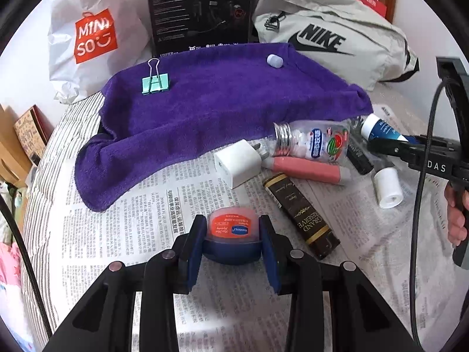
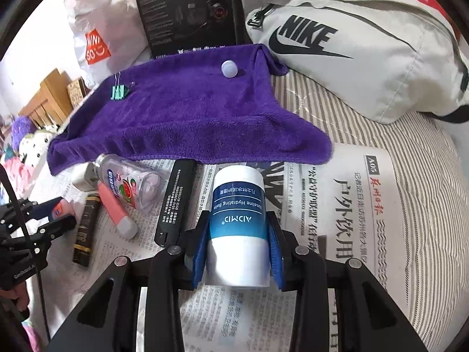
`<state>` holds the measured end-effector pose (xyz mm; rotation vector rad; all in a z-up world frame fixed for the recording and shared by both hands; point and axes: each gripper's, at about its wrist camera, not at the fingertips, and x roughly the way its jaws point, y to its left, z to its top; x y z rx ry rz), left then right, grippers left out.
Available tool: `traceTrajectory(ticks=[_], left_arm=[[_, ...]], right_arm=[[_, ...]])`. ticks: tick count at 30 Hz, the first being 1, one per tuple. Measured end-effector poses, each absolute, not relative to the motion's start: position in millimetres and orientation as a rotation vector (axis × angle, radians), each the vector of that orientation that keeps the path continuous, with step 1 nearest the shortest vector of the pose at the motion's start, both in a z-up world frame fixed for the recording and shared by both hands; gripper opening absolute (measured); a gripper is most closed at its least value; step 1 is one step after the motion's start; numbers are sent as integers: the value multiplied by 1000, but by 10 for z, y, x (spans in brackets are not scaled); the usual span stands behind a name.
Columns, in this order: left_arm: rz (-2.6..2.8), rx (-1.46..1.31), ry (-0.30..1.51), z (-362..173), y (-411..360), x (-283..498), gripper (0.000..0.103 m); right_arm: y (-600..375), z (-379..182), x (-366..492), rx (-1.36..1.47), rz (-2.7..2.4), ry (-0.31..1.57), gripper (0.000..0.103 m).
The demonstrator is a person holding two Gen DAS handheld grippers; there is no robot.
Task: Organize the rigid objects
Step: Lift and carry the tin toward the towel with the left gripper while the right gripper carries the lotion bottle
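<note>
- up close, the left gripper is clamped on a small red balm jar over the newspaper.
- only the right wrist view shows the right gripper clenching the white-and-blue balm tube.
- farther off, a green binder clip lies on the purple towel.

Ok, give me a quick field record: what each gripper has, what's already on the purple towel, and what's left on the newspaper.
left gripper: jaws shut on small red-lidded balm jar
right gripper: jaws shut on white-and-blue balm tube
purple towel: green binder clip, pale round cap
newspaper: white charger plug, clear candy bottle, pink tube, brown box
</note>
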<state>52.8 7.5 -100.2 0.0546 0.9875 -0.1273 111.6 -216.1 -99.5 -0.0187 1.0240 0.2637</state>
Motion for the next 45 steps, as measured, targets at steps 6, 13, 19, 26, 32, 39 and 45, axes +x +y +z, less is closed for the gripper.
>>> traceTrajectory(ticks=[6,13,19,26,32,39,45], left_arm=[[-116,25,987,-887,157,539,35],[-121,-28,964,-724,279,564,35],[-117,-34,936,-552,368,652,35],[-111,-55,913,-394,529,906,35],[-99,-86,901,-334,671,1204,35],[-90,-92,920,-428,753,1572,35],[-96,-104,949,-581,789,1827,35]], right_arm=[[-2279,-887,1101,-6,278,1012,36],[-2332,-766,1106,3,306,998,36],[-2271,-610,1225,-16,326,985,36],[-2150,-431,1505,-23,349,946,36],[-1998,-315,1794,-35,369,925,36],[-1826,-405,2195,-79,373,949,36],[-1755,-650,2503,-78,369,990,36]])
